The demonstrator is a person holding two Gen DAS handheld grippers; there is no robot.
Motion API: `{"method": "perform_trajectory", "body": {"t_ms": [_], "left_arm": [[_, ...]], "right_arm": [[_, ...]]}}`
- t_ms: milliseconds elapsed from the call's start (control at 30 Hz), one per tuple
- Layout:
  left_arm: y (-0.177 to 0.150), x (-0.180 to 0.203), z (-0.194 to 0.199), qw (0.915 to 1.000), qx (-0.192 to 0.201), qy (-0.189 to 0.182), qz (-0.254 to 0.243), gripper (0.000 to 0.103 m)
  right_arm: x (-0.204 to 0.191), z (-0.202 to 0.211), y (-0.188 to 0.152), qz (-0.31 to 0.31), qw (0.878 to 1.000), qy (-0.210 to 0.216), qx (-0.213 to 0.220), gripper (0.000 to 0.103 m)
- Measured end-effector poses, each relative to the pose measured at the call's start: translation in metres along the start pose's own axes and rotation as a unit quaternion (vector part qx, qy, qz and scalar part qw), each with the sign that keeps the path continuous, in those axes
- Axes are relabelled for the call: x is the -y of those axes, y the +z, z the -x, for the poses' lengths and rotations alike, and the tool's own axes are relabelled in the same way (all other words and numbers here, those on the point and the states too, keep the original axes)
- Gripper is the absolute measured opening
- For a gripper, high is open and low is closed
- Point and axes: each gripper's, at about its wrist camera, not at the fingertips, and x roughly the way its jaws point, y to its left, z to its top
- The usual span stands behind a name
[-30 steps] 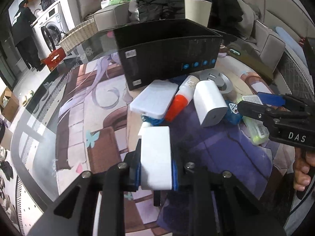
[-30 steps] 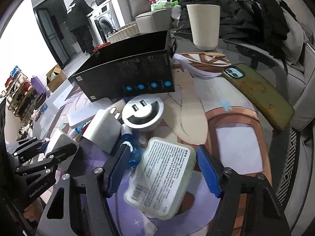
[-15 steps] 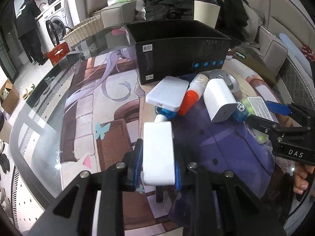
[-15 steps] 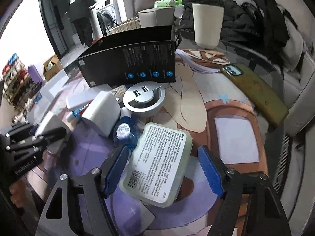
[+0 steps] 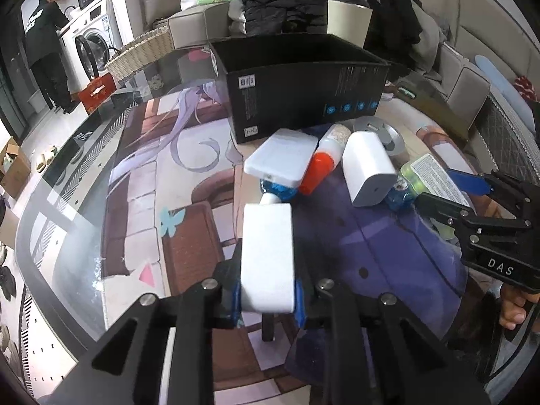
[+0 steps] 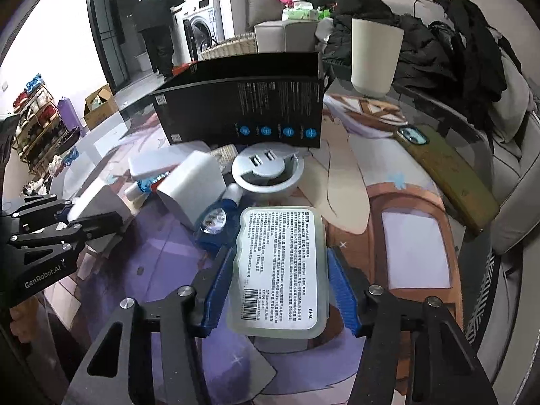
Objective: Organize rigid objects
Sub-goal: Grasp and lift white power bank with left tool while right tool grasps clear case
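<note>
My left gripper point(image 5: 268, 300) is shut on a white rectangular block point(image 5: 266, 256) and holds it above the table mat. My right gripper point(image 6: 278, 290) has its blue pads on both sides of a flat labelled container point(image 6: 278, 270); it looks shut on it. An open black box point(image 5: 300, 87) stands at the back. In front of it lie a flat white case point(image 5: 281, 160), an orange-capped bottle point(image 5: 320, 165), a white charger block point(image 5: 368, 172), a blue bottle point(image 6: 216, 222) and a round silver USB hub point(image 6: 266, 168).
A beige cup point(image 6: 376, 57) stands behind the box. A phone in an olive case point(image 6: 445, 172) lies on the right of the glass table. A sofa with dark clothes is behind. A person stands at a washing machine point(image 5: 91, 44) far left.
Both grippers rose and pulled back from the pile. The labelled container has turned from tilted to straight between the right pads, which closed in on it. The white block stayed gripped.
</note>
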Motion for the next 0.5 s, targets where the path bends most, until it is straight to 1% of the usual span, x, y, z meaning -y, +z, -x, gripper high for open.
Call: {"method": "perform_trajectory", "body": {"t_ms": [200,267,400,500], "left_arm": [[0.004,0.003,0.009,0.9998,0.021,-0.003,-0.003,0.021],[0.007,0.006,0.017,0.9992,0.039,0.002,-0.007,0.021],[0.012,0.007,0.037,0.9961,0.088,0.003,-0.008,0.021],[0.016,0.007,0.047,0.9936,0.113,0.005,-0.009,0.021]], "right_arm": [[-0.003,0.012,0.005,0.0,1.0,0.012,0.024,0.056],[-0.007,0.016,0.007,0.004,0.999,0.014,0.04,0.056],[-0.011,0.04,0.012,0.011,0.995,0.022,0.1,0.056],[-0.014,0.058,0.015,0.017,0.989,0.023,0.144,0.056]]}}
